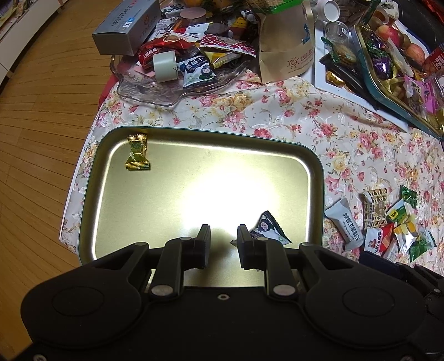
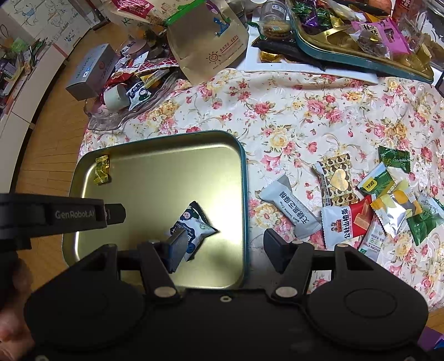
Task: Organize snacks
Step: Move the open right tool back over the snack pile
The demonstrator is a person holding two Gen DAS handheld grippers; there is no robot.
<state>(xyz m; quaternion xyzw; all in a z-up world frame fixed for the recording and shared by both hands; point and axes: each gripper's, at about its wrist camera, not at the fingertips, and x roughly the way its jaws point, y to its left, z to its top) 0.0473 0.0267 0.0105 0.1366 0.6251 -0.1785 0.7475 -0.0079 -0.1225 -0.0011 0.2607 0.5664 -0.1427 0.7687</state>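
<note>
A teal-rimmed tin tray (image 1: 155, 211) (image 2: 155, 180) lies on the floral tablecloth. A gold-wrapped candy (image 1: 137, 152) (image 2: 101, 170) sits in its far left corner. A black-and-white snack packet (image 1: 267, 226) (image 2: 195, 222) lies flat near its right side. My left gripper (image 1: 223, 236) hangs over the tray, open, with only bare tin between its fingers; the packet lies just right of its right finger. My right gripper (image 2: 224, 245) is open and straddles the tray's right rim, its left finger (image 2: 176, 247) over the packet's near end. Nothing is held.
Several loose wrapped snacks lie on the cloth right of the tray, among them a grey packet (image 2: 291, 211) (image 1: 345, 223) and a red-and-white one (image 2: 347, 222). Behind stand a glass dish of snacks (image 1: 172, 86), a grey box (image 1: 127, 25), a paper bag (image 1: 285, 47) and a teal tin of sweets (image 2: 360, 52). The table edge and wooden floor are at left.
</note>
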